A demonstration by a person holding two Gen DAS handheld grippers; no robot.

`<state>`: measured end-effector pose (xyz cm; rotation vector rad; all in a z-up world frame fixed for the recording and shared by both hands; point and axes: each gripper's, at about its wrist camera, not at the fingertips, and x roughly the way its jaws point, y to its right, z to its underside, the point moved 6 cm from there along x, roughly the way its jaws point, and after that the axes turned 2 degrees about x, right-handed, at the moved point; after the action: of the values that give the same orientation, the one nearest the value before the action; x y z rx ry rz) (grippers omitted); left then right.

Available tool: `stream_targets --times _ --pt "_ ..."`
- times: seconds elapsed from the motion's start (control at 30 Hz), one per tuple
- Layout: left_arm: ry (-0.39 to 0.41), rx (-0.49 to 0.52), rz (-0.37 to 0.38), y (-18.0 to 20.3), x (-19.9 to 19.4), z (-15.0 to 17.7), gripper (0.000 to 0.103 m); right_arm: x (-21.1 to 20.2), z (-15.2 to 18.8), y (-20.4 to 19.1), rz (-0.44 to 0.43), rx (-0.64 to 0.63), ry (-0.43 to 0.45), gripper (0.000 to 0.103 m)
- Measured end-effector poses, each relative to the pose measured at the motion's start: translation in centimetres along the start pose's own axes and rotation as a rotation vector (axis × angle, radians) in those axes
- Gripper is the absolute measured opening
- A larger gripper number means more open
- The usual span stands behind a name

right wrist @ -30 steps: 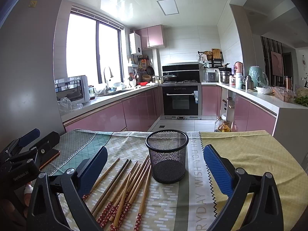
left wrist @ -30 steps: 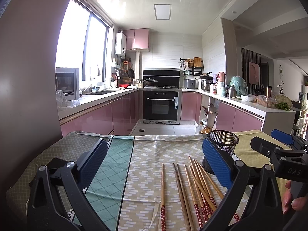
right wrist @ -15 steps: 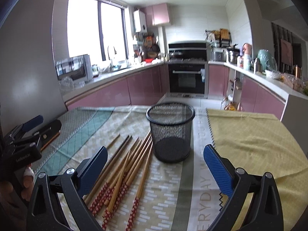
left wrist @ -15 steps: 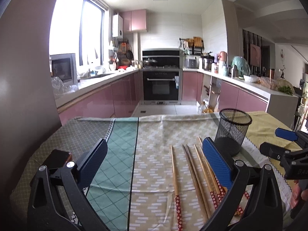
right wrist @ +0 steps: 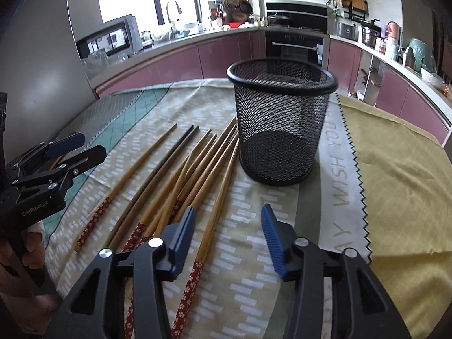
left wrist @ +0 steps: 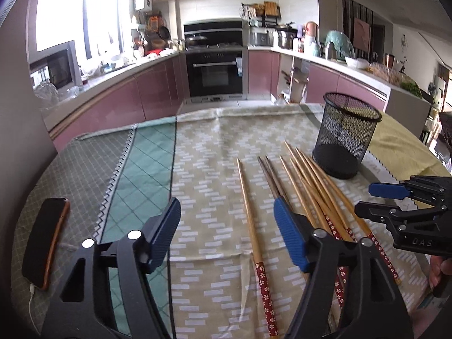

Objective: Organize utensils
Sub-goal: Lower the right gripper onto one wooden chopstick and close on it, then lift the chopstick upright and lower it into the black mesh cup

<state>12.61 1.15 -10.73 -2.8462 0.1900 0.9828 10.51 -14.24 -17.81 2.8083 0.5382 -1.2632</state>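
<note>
Chopsticks point(left wrist: 308, 197) lie loose on the counter point(left wrist: 214, 147), fanned out on the patterned cloth with their bare wooden tips pointing toward the kitchen and their red flowered ends toward the person. One pale stick point(left wrist: 251, 220) lies a little apart on the left of the fan; next to it is a darker pair point(right wrist: 158, 175), then a crowded bundle whose tips reach just beside the black mesh cup point(right wrist: 279, 118). The cup stands upright on the cloth, nothing inside it, near the zigzag seam where the yellow cloth point(right wrist: 401, 186) begins.

The left tongs point(left wrist: 226, 226) hang low over the left part of the fan, jaws closing but with a clear gap between them — the lone pale stick lies on the cloth between the blue pads, not pressed by either. The right tongs point(right wrist: 227, 234) sit above the right edge of the bundle, also closing, the pads apart; the outermost stick point(right wrist: 214, 212) runs between the pads, lying flat on the cloth and not pinched. A hand point(right wrist: 17, 257) shows at the edge of the right wrist view behind the left tool.

At the far left of the counter a dark phone point(left wrist: 46, 240) with an orange edge lies flat, a white cable at its near end.
</note>
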Motion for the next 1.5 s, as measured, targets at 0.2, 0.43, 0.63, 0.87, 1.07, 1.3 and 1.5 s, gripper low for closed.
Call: stream_targets --times 0.2,0.43,0.63,0.87,1.07,1.3,1.5 --pt "-0.12 0.037 0.029 0.9 3.4 0.4 0.045 1.0 -0.2 -0.2 0.003 -0.02 -0.04 0.03" --pt "-0.214 0.027 0.087 1.4 6.2 0.6 0.031 1.7 -0.9 0.3 -0.028 -0.002 -0.051 0.013" --pt "-0.218 0.002 0.103 1.8 6.8 0.2 0.009 1.8 -0.9 1.1 -0.077 0.06 -0.053 0.006" --pt "-0.196 -0.033 0.118 1.6 6.0 -0.3 0.007 0.4 -1.2 1.0 -0.124 0.062 -0.024 0.006" --pt "-0.13 -0.049 0.201 1.2 2.8 -2.0 0.007 -2.7 -2.3 0.3 -0.193 0.037 0.054 0.006" --pt "-0.007 -0.052 0.331 1.3 -2.4 -5.5 0.007 -6.4 -4.3 0.7 -0.252 0.056 0.16 0.006" --pt "0.094 -0.058 0.404 1.4 -5.9 -9.1 0.007 -9.4 -6.8 1.7 -0.271 0.058 0.255 0.006"
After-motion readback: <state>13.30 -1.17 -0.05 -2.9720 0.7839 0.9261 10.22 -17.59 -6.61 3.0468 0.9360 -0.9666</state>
